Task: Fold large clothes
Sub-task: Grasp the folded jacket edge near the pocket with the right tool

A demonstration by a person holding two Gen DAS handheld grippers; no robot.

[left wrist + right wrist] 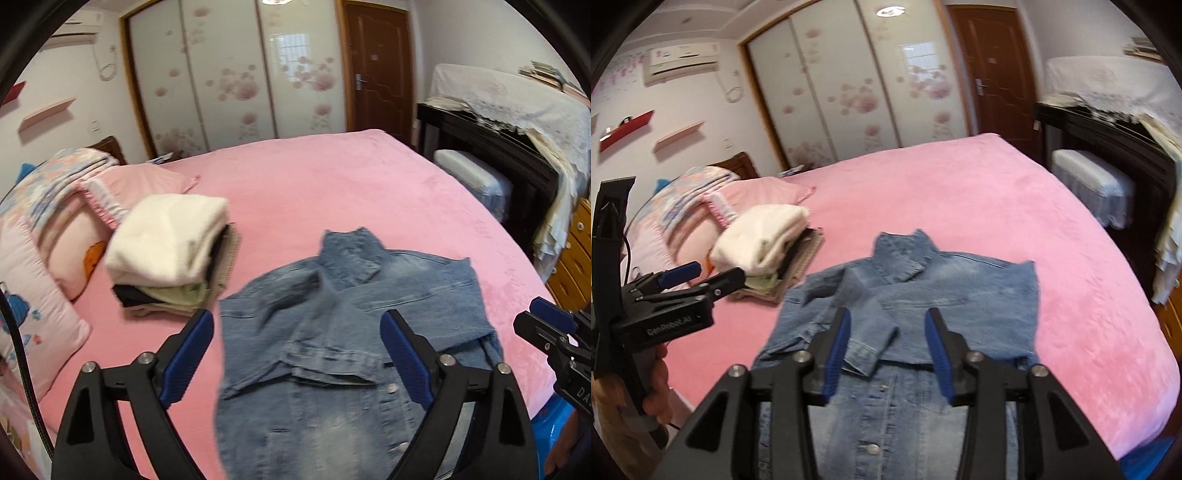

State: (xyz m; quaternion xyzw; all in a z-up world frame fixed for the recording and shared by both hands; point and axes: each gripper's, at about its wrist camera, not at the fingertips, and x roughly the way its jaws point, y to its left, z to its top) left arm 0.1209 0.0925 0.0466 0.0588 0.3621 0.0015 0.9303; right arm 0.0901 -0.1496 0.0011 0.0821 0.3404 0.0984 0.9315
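Bed (332, 177): a large bed under a pink plush cover fills most of both views; everything else named here lies on it or hangs above it.
Denim jacket (332, 332): a blue denim jacket lies spread on the pink cover near the bed's near edge, collar pointing away toward the wardrobe, buttoned front facing up. Both sleeves are folded in across the chest. In the right wrist view the same jacket (923, 295) sits directly ahead of the tool.
Pillows (33, 258): pink patterned pillows and a folded floral quilt are heaped at the head of the bed, on the left.
Pile of folded clothes (166, 254): a cream white garment tops a stack of darker and pale green folded pieces, just left of the jacket and apart from it.
Left tool (297, 332): blue-padded fingers spread wide, holding nothing, hanging above the jacket's lower half. It also shows from the side (701, 275) in the right wrist view, gripped by a hand.
Right tool (888, 332): fingers parted a moderate way, holding nothing, poised over the jacket's folded sleeves and button line.
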